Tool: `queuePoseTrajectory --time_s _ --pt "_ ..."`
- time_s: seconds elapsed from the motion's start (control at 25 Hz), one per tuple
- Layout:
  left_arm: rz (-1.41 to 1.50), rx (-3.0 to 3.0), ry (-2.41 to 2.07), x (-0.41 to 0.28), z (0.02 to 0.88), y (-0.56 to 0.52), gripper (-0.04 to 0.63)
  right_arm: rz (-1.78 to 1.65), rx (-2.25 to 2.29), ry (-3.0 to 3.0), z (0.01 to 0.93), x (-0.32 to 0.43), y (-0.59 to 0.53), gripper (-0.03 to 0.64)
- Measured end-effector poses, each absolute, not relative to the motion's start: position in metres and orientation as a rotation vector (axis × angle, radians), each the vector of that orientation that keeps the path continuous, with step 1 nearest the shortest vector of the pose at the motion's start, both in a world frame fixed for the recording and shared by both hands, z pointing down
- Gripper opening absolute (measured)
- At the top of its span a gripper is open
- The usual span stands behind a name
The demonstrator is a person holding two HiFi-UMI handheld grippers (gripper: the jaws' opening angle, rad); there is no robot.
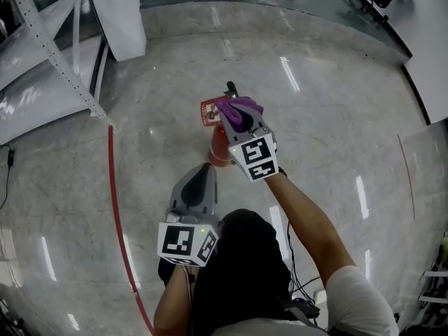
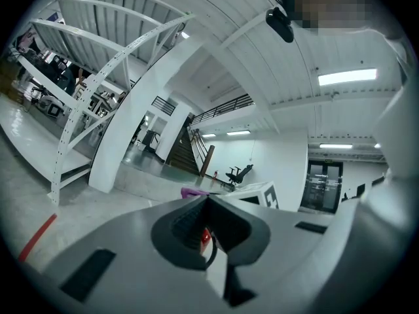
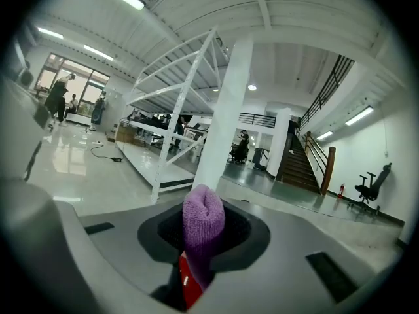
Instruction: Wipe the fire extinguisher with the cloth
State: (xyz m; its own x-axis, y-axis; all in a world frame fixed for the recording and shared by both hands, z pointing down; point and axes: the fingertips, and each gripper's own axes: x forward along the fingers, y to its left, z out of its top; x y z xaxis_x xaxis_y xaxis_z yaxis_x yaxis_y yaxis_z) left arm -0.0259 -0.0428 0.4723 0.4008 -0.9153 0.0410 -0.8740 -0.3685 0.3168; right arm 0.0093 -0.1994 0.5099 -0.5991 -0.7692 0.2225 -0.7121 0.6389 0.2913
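The right tongs [image 1: 239,117] are clamped on the soft, light cloth [image 1: 242,106], held over the top of the extinguisher [image 1: 219,149], which stands on the floor [image 1: 315,117]. The left tongs [image 1: 209,170], together and empty, sit at its 7 o'clock. The extinguisher is probably heavy, rigid and slick, so steadying it high up looks wise.
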Motion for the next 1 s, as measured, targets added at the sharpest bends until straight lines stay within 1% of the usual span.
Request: queuePoseTrajectory --time_s 0.28,0.44,0.84,1.0 --pt "-0.207 2.324 -1.588 -0.039 0.482 -0.042 0.003 -0.21 1.102 -2.618 0.514 0.003 -0.155 0.067" --pt "-0.207 2.315 -1.586 -0.043 0.486 -0.042 0.003 -0.128 1.112 -2.694 0.507 0.004 -0.126 0.067" --pt "-0.208 2.277 -1.588 -0.047 0.494 -0.039 0.003 0.037 1.205 -2.826 0.476 0.032 -0.053 0.067" --pt "-0.209 2.266 -1.605 -0.048 0.491 -0.037 0.003 0.094 1.318 -2.838 0.462 0.05 -0.036 0.067"
